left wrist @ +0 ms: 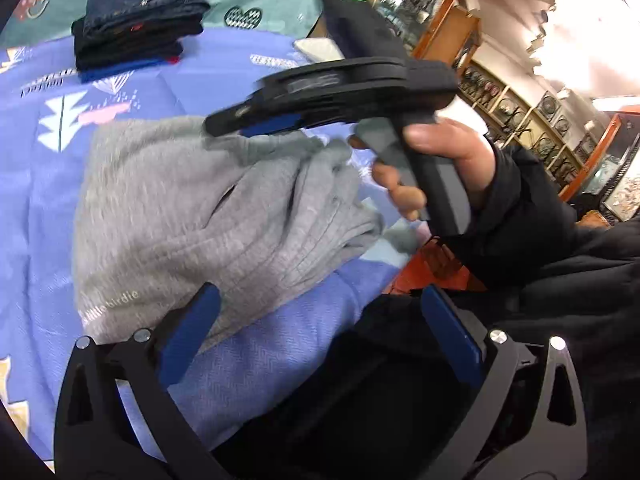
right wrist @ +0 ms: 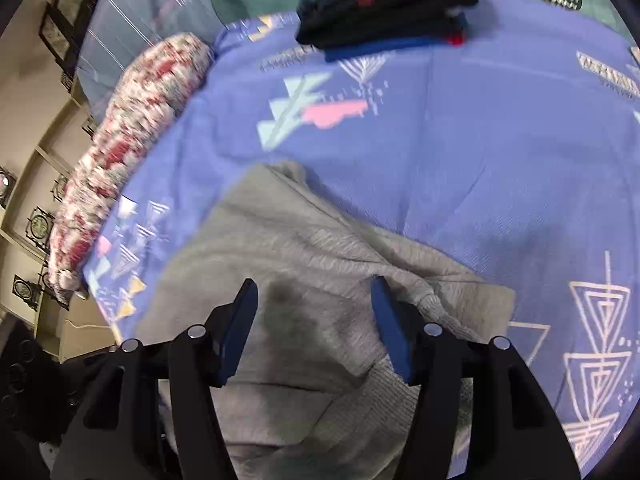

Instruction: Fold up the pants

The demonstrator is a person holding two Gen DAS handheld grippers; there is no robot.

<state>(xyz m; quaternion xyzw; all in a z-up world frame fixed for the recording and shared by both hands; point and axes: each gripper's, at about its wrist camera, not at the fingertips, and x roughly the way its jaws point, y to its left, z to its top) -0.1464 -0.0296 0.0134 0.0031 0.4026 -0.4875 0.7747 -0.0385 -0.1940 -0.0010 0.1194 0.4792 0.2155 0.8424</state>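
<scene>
One grey pants (right wrist: 304, 280) — one folded stack (left wrist: 136, 20) — two claws (right wrist: 312, 328).

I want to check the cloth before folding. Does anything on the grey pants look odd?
Yes. The grey pants have a dark patch, like a stain or a shadow, lying between the open right tool's fingers. They lie bunched, not flat.

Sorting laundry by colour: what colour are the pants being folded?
Light heather grey pants, best seen in the right wrist view.
</scene>
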